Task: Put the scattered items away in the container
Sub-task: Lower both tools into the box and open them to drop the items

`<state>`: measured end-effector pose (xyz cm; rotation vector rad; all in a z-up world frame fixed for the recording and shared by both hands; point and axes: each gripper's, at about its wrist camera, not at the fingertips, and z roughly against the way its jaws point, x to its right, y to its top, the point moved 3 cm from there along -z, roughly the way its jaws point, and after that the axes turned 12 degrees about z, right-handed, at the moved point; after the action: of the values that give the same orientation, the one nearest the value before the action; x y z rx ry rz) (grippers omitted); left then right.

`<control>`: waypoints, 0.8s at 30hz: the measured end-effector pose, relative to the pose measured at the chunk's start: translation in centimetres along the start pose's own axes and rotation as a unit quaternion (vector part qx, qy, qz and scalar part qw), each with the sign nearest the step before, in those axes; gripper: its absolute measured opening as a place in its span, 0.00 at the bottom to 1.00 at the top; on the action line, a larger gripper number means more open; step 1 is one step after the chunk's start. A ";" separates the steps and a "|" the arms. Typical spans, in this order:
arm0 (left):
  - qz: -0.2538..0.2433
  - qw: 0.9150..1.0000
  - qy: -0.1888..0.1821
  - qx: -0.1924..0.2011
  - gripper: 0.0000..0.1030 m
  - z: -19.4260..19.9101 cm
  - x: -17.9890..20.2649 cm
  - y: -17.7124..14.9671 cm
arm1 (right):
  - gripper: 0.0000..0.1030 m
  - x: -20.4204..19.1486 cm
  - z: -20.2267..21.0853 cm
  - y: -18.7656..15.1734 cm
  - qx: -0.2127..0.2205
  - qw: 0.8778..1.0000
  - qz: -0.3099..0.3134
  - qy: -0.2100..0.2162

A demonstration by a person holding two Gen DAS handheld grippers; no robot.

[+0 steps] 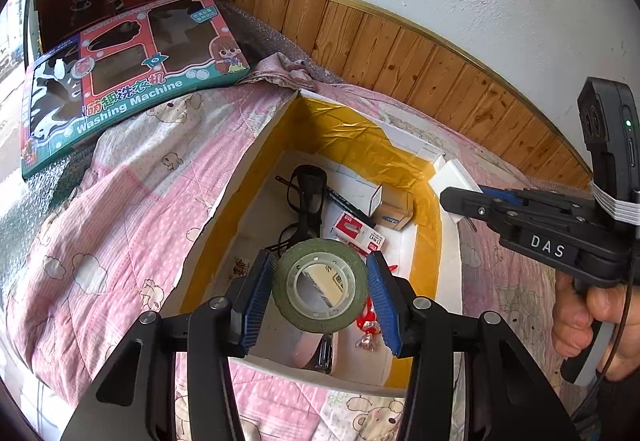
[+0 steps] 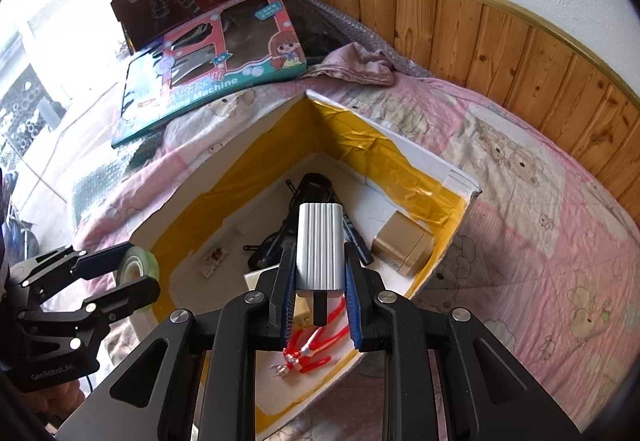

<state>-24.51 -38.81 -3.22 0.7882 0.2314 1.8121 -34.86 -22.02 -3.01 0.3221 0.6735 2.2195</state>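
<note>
Bed w/ pink quilt (image 1: 120,209), wood-panel wall | yellow-lined box (image 1: 256,161) open on it | L gripper (image 1: 320,283) jaws clamped on tape roll (image 1: 320,289), over box | R gripper (image 2: 320,281) jaws clamped on ribbed silver case (image 2: 320,245), over box | tip: lower both inside the walls, then open, clear of glasses (image 1: 306,197).

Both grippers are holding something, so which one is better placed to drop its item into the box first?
Probably the left. The left gripper holds the tape roll directly over bare floor of the box. The right gripper holds a ribbed silver block above the glasses and pen.
</note>
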 end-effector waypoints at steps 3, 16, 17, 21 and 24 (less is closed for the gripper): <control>0.006 1.000 -0.002 -0.008 0.47 -0.5 -0.3 0.0 | 0.22 0.5 -1.6 1.0 -0.010 1.000 0.008 0.001; 0.022 0.999 -0.005 -0.025 0.48 -2.8 -1.6 0.2 | 0.40 3.3 -7.9 4.0 -0.027 0.998 0.037 -0.040; 0.025 0.999 -0.006 -0.027 0.48 -2.8 -1.8 0.2 | 0.40 3.5 -7.8 3.9 -0.026 0.999 0.030 -0.035; 0.035 0.999 -0.012 -0.024 0.48 -2.0 -2.5 0.1 | 0.40 3.5 -6.4 2.9 -0.015 1.000 0.013 -0.020; 0.030 0.999 -0.014 -0.017 0.48 -1.3 -2.6 0.0 | 0.40 2.9 -4.8 1.9 -0.011 1.000 0.006 -0.009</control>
<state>-24.84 -40.85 -5.17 0.8024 0.1596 1.8551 -39.99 -22.64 -5.92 0.3344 0.6378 2.2313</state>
